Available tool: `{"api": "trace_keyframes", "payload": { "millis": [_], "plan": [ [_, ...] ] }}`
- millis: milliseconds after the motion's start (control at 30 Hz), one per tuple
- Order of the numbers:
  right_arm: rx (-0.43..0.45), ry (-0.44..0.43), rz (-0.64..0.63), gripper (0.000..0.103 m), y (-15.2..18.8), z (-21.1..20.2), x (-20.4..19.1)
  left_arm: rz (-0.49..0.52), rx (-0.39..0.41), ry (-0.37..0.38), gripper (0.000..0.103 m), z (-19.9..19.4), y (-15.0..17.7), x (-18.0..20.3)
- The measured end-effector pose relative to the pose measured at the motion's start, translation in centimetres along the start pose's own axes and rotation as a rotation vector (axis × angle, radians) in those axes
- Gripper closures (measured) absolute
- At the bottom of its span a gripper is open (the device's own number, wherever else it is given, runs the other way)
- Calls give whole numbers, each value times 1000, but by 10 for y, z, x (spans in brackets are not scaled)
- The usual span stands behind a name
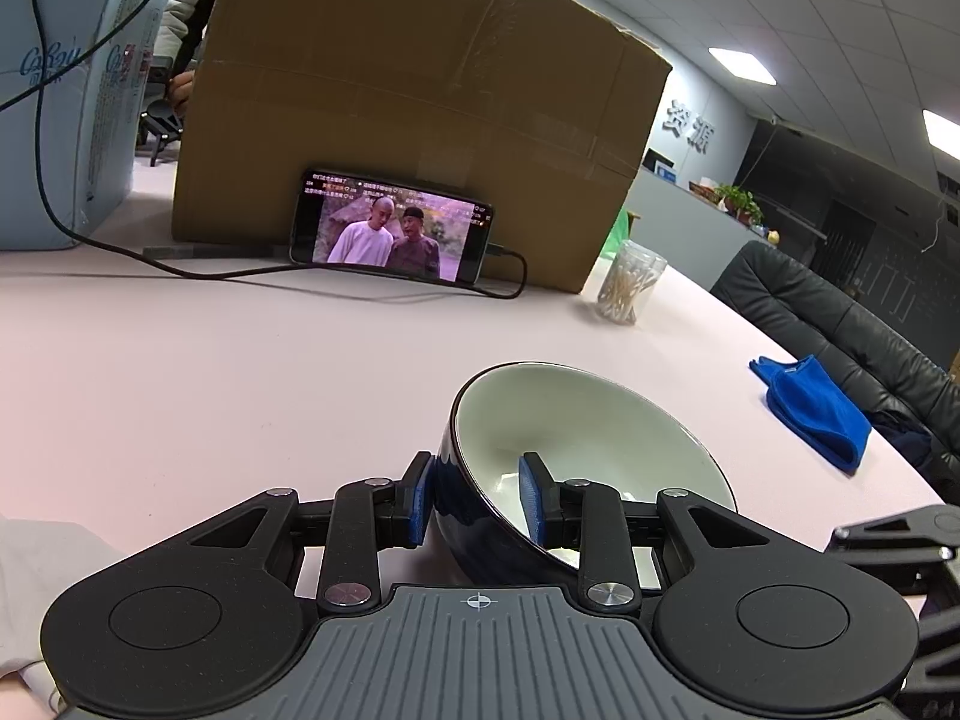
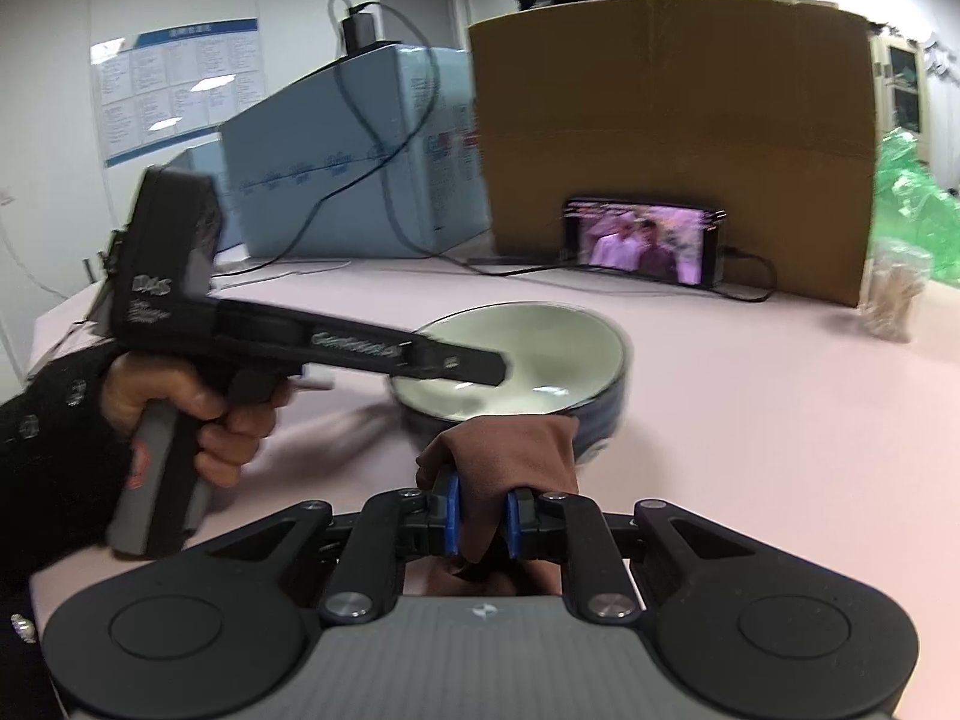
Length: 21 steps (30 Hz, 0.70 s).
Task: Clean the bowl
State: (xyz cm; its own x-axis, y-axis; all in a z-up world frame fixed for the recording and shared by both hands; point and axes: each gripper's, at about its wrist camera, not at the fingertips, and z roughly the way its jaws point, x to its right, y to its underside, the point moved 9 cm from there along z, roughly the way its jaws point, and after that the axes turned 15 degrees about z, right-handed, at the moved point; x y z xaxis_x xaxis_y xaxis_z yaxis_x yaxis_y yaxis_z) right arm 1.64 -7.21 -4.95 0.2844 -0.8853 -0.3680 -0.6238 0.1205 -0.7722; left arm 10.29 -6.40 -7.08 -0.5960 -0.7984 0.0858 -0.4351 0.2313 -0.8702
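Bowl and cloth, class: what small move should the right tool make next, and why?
Probably carry the brown cloth forward over the rim and down into the bowl. The right tool is shut on the cloth just short of the rim; the left tool clamps the bowl's wall, holding it tilted with its pale inside open.

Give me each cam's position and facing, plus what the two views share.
Left wrist: on the left gripper, facing across the table; its fingers clamp the bowl wall, one inside, one outside.
Right wrist: on the right gripper, facing the bowl from nearer the table edge; it pinches a brown cloth; the person's left hand and left gripper show.
Shared: bowl, phone, cardboard box.
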Motion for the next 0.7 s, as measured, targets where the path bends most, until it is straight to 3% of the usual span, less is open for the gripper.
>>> {"api": "trace_keyframes", "payload": {
  "millis": [200,400,700],
  "plan": [
    [2,0,7,87,-2,-2,2,0,0,0,74,0,0,0],
    [29,66,11,87,-9,-8,18,0,0,1,74,0,0,-1],
    [-31,-7,-8,87,3,4,1,0,0,0,74,1,0,-1]
  ]
}}
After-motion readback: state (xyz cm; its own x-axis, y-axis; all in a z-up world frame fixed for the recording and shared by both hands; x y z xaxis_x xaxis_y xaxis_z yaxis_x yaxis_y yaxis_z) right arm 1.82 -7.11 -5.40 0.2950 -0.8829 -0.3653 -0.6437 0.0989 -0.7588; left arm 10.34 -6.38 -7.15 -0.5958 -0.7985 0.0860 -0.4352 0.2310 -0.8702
